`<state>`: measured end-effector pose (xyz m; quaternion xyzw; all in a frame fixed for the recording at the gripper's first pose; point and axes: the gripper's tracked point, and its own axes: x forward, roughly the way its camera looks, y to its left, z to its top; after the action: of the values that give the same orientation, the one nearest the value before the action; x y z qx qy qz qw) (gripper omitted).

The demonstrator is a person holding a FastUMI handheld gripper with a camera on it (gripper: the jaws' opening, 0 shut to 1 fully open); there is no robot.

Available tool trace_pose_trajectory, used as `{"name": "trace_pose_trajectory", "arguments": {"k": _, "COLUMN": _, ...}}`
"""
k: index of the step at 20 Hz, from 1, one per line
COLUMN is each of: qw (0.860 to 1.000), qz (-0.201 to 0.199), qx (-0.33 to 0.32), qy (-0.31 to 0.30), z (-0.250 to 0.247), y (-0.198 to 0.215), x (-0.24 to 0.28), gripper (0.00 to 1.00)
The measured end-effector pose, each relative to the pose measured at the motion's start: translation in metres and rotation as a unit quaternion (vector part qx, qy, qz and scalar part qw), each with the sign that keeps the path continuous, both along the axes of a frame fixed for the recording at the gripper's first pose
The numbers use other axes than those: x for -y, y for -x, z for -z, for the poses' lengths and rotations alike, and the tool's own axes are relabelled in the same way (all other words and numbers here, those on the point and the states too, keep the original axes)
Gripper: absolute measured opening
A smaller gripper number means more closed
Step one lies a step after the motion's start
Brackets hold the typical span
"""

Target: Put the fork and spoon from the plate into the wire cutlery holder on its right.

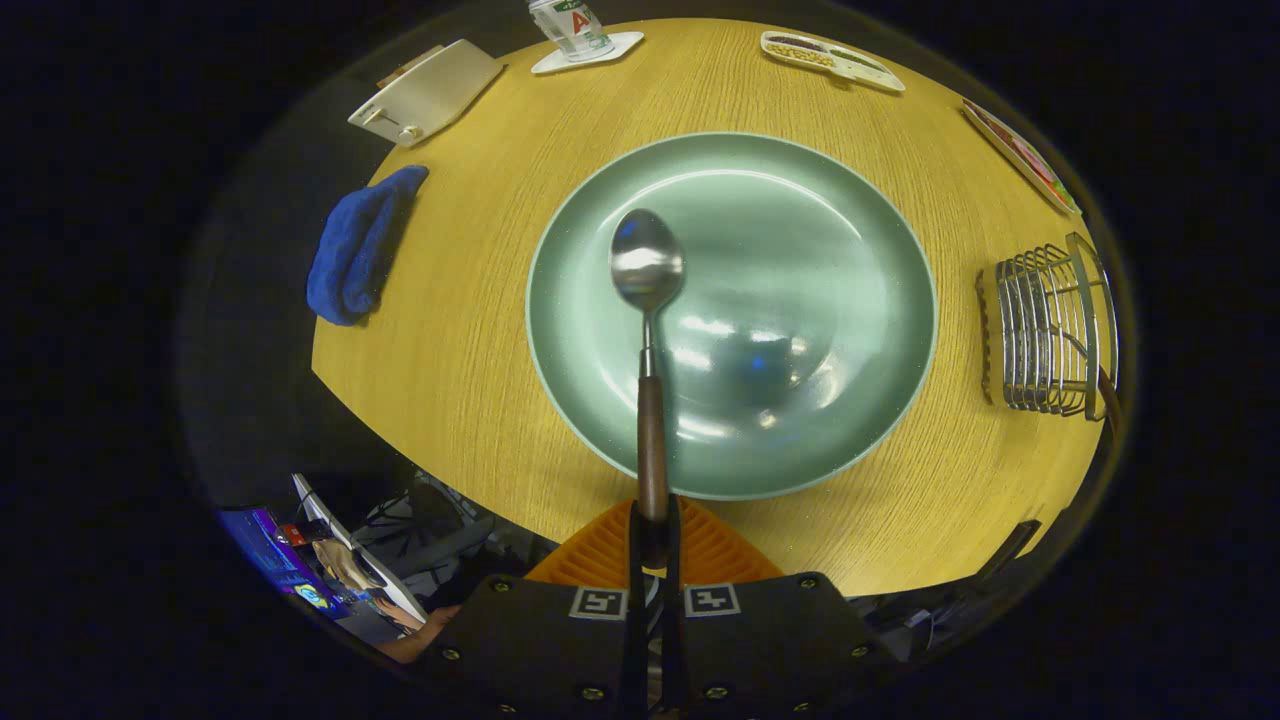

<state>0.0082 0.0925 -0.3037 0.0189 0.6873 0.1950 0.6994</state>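
Hand-held gripper [653, 540] closed narrowly on the spoon [648, 330] handle, bowl held out ahead over the green plate [840, 400], wire cutlery holder [1050, 330] seen to the right.

spoon [647, 300]: polished metal bowl, dark wood-look handle, pinched between the fingers of my hand-held gripper [653, 540]
plate [860, 400]: glossy green glaze, smooth, bright reflections
desk [480, 340]: light wood, fine grain, matt
wire cutlery holder [1050, 335]: shiny metal wire
cloth [358, 245]: blue, soft, fuzzy
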Motion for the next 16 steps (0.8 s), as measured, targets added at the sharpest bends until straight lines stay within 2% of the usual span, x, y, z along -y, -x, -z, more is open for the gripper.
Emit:
{"name": "trace_pose_trajectory", "arguments": {"k": 4, "qw": 0.998, "qz": -0.055, "qx": 0.025, "qy": 0.023, "z": -0.009, "y": -0.001, "x": 0.011, "gripper": 0.06}}
{"name": "trace_pose_trajectory", "arguments": {"k": 6, "qw": 0.997, "qz": -0.070, "qx": 0.030, "qy": 0.027, "z": -0.018, "y": -0.001, "x": 0.016, "gripper": 0.06}}
{"name": "trace_pose_trajectory", "arguments": {"k": 11, "qw": 0.996, "qz": -0.073, "qx": 0.036, "qy": 0.026, "z": -0.035, "y": -0.004, "x": 0.027, "gripper": 0.06}}
{"name": "trace_pose_trajectory", "arguments": {"k": 16, "qw": 0.997, "qz": -0.066, "qx": 0.046, "qy": -0.001, "z": -0.057, "y": -0.011, "x": 0.035, "gripper": 0.06}}
